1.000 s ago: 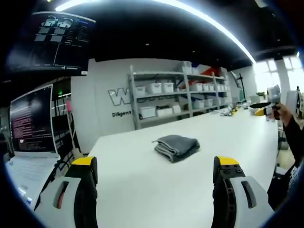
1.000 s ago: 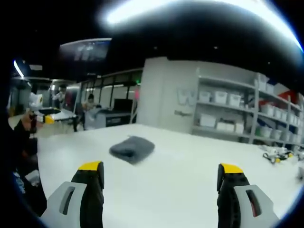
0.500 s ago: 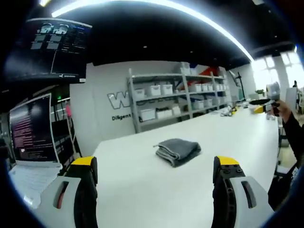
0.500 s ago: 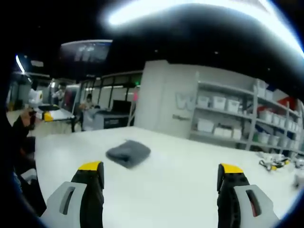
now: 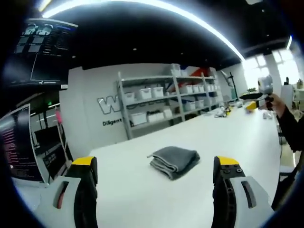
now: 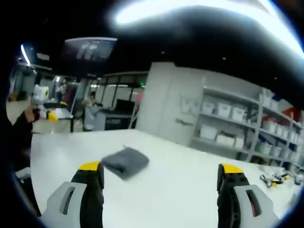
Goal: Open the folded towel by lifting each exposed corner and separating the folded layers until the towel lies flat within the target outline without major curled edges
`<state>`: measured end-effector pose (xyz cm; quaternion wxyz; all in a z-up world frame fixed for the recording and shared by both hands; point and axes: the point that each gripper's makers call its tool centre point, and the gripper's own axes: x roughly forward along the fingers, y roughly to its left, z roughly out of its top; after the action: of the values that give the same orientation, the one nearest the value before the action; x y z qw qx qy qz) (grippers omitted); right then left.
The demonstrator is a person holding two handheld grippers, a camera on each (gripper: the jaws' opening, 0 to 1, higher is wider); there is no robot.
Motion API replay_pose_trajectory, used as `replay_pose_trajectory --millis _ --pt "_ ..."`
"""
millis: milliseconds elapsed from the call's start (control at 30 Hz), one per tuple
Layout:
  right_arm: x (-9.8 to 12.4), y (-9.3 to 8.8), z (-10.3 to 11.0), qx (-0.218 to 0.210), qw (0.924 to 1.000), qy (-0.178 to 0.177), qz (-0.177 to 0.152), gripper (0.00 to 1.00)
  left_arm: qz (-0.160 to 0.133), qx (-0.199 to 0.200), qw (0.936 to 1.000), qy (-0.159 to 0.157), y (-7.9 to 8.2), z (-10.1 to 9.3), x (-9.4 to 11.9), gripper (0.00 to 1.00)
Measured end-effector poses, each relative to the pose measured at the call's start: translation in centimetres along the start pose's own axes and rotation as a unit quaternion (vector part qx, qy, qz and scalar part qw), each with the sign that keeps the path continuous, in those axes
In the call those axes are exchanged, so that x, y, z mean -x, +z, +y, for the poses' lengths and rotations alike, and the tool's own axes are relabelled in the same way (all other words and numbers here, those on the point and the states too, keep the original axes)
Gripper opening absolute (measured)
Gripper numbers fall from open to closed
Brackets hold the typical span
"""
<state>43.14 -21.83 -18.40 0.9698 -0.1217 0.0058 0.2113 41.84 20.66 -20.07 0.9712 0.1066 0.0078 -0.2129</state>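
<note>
White table [image 5: 142, 190] [image 6: 180, 180] spans both views, bare apart from one item near its middle and small clutter at the far end. Grey shelving [image 5: 161, 102] [image 6: 237, 128] with white bins stands against the back wall; a monitor [image 5: 19, 147] sits at the left edge of the left gripper view. Towel [image 5: 174, 160] [image 6: 125, 161]: grey, folded into a compact stack, layered edges visible on its near side, lying flat on the table. Left gripper [image 5: 156, 166]: jaws set wide apart, yellow-tipped, nothing between them, not touching the table or cloth. In its view the towel lies beyond the tips, between them and closer to the right-hand jaw, apart from both. Right gripper [image 6: 161, 171]: jaws likewise spread wide, holding nothing. In its view the towel lies ahead of the left-hand jaw, just past its tip and slightly inward; whether tip and cloth are clear of each other cannot be told for certain, view is blurred.
</note>
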Motion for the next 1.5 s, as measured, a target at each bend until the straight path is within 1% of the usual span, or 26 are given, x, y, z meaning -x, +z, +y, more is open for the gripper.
replay_pose_trajectory --millis 67,100,133,200,267,333,433,500,567,600,633,667,833,933,967,1000,1033,1067,1100,1133,1200,1233,1267,1367,1433,1500 --pt "-0.9 0.7 0.1 0.007 0.9999 0.009 -0.001 1.0 0.002 -0.007 0.9999 -0.009 0.6 0.1 -0.7 1.0" --pt "-1.5 1.3 0.3 0.009 0.9998 0.02 -0.003 1.0 -0.001 -0.01 0.9999 -0.014 1.3 0.4 -1.2 1.0" --pt "-1.9 1.8 0.4 0.006 0.9997 0.023 -0.005 1.0 -0.002 -0.009 0.9998 -0.015 1.7 0.6 -1.4 1.0" --pt "-2.6 2.9 0.3 0.007 0.9995 0.026 -0.016 1.0 -0.01 -0.009 0.9998 -0.017 3.0 1.2 -2.2 1.0" --pt "-3.4 3.6 0.2 0.008 0.9994 0.027 -0.019 1.0 -0.02 -0.007 0.9996 -0.017 4.3 2.0 -3.1 1.0" --pt "-4.0 3.9 0.2 0.007 0.9993 0.027 -0.024 1.0 -0.027 -0.006 0.9994 -0.02 5.3 2.3 -4.1 1.0" --pt "-4.9 3.9 0.1 -0.004 0.9992 0.028 -0.029 1.0 -0.033 0.0 0.999 -0.029 5.7 2.4 -5.4 1.0" --pt "-5.9 3.0 0.1 -0.012 0.9992 0.03 -0.023 1.0 -0.032 0.008 0.9988 -0.037 5.1 2.3 -6.4 1.0" --pt "-6.6 1.9 0.1 -0.015 0.9994 0.027 -0.014 1.0 -0.028 0.013 0.9987 -0.04 4.4 2.2 -7.1 1.0" --pt "-6.9 1.5 0.0 -0.016 0.9995 0.025 -0.009 1.0 -0.023 0.024 0.9991 -0.027 3.9 2.6 -7.3 1.0" --pt "-7.3 1.1 -0.1 -0.014 0.9996 0.023 -0.006 1.0 -0.028 0.025 0.9993 -0.009 3.7 3.3 -7.6 1.0" --pt "-7.8 0.7 -0.3 -0.014 0.9997 0.022 -0.002 1.0 -0.028 0.021 0.9993 -0.006 3.5 3.3 -7.8 1.0" --pt "-9.5 -1.2 -0.5 -0.03 0.9992 0.026 0.009 1.0 -0.011 0.036 0.9989 -0.027 1.1 2.9 -9.6 1.0" --pt "-10.6 -2.8 -0.2 -0.032 0.9986 0.033 0.026 1.0 0.001 0.028 0.9991 -0.031 -0.3 2.7 -10.6 1.0" --pt "-10.7 -3.3 0.0 -0.033 0.9984 0.035 0.03 1.0 0.001 0.026 0.9992 -0.029 -0.5 2.8 -10.9 1.0" --pt "-10.9 -3.8 0.1 -0.033 0.9983 0.035 0.033 1.0 -0.005 0.021 0.9995 -0.021 -0.7 3.1 -11.3 1.0" --pt "-11.1 -4.1 -0.2 -0.038 0.9982 0.032 0.034 1.0 -0.005 0.019 0.9996 -0.02 -0.8 3.1 -11.6 1.0" --pt "-11.4 -4.0 -1.0 -0.047 0.9986 0.013 0.02 1.0 -0.005 0.019 0.9996 -0.022 -1.2 3.1 -12.0 1.0" --pt "-11.5 -4.1 -1.3 -0.045 0.9989 0.006 0.012 1.0 -0.01 0.031 0.9991 -0.026 -1.6 3.0 -12.5 1.0" --pt "-11.6 -4.3 -1.5 -0.044 0.9989 0.004 0.012 1.0 -0.011 0.038 0.9988 -0.029 -1.9 2.9 -12.9 1.0" --pt "-12.2 -5.6 -1.7 -0.047 0.9985 0.007 0.027 1.0 -0.01 0.044 0.9985 -0.032 -2.8 2.8 -13.6 1.0" --pt "-12.4 -6.0 -1.8 -0.051 0.9983 0.006 0.028 1.0 -0.008 0.044 0.9985 -0.033 -3.2 2.7 -13.9 1.0" --pt "-12.6 -6.4 -1.6 -0.052 0.9982 0.005 0.028 1.0 0.006 0.036 0.9986 -0.037 -4.1 2.3 -14.2 1.0" --pt "-13.3 -7.5 -1.2 -0.052 0.998 0.007 0.035 1.0 0.006 0.033 0.9987 -0.038 -5.2 2.1 -15.0 1.0" --pt "-13.8 -8.2 -0.4 -0.049 0.998 0.012 0.038 1.0 0.015 0.036 0.9985 -0.037 -6.4 1.9 -15.6 1.0" --pt "-14.4 -8.8 0.5 -0.042 0.9982 0.018 0.04 1.0 0.016 0.035 0.9986 -0.037 -7.3 1.6 -15.9 1.0"
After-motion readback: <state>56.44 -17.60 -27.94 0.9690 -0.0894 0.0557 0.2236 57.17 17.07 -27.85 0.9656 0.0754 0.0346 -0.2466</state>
